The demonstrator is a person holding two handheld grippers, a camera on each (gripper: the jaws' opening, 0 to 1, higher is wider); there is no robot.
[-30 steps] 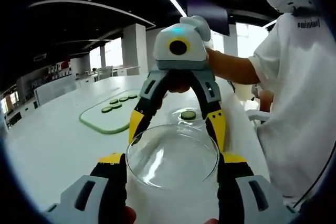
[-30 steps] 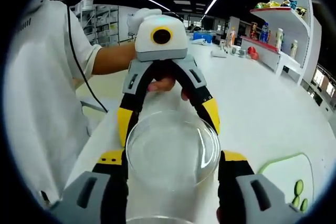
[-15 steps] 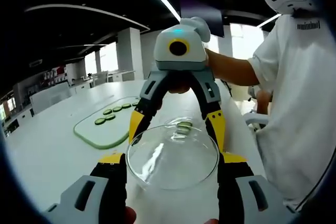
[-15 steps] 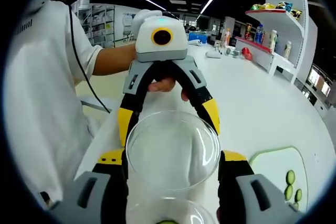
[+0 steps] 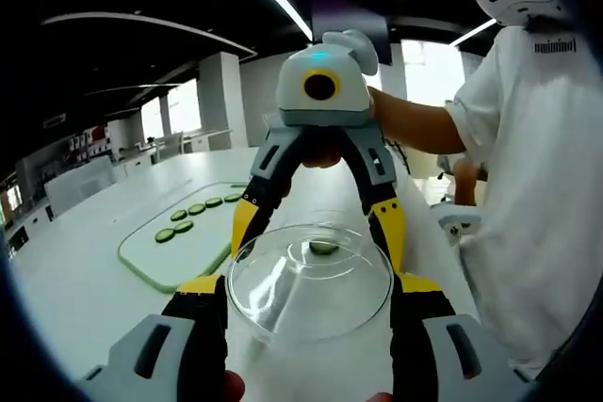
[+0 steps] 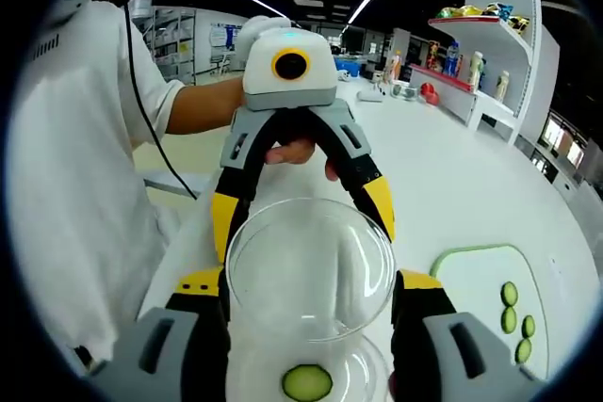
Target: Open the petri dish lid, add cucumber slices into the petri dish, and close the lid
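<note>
- White bench (image 5: 85, 280) runs through a large room with ceiling strip lights; in the right gripper view a shelf (image 6: 480, 35) of small coloured items stands at the far right, too small for us to identify.
- We hold the clear lid (image 5: 309, 280) between both claws, lifted off the bench, the two facing each other across it.
- Our left claw (image 5: 309, 294) is clenched on the lid's rim from both sides; the right claw (image 5: 316, 223) grips the same lid from the opposite side.
- In the right gripper view the right claw (image 6: 309, 294) is clamped on the lid (image 6: 309, 265) likewise, with the left claw (image 6: 301, 209) opposite.
- Beneath the lid, at the bottom of the right gripper view, we see the dish (image 6: 311, 378), cut off by the edge, with one cucumber slice (image 6: 307, 382) in it.
- In the left gripper view that slice (image 5: 323, 248) appears through the lid; the dish's outline there is hard to make out.
- A green-edged board (image 5: 179, 247) lies apart on the bench with more slices (image 5: 193, 209) in a row.
- Our hand behind the left claw is partly hidden by its body.
</note>
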